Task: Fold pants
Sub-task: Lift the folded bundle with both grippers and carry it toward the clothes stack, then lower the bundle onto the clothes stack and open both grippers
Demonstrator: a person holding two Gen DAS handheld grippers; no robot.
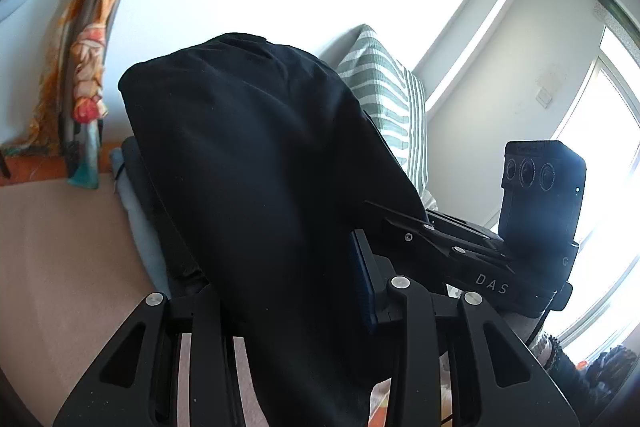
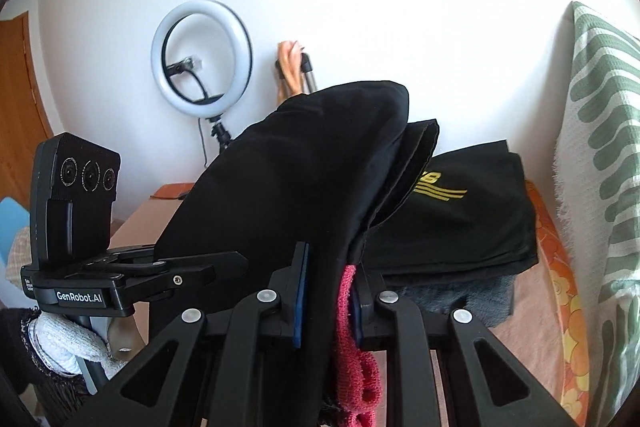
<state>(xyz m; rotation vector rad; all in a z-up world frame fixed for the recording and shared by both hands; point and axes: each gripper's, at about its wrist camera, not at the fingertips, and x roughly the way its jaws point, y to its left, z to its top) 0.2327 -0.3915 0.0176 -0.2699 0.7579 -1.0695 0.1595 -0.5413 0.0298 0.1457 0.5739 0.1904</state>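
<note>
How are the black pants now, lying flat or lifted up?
Lifted up: the black pants hang draped between the jaws of both the right gripper and the left gripper.

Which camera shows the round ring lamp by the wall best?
The right wrist view. There the ring lamp stands whole on its stand against the white wall, left of the black pants. The left wrist view catches only a curved sliver at its top left edge, probably the same lamp.
</note>
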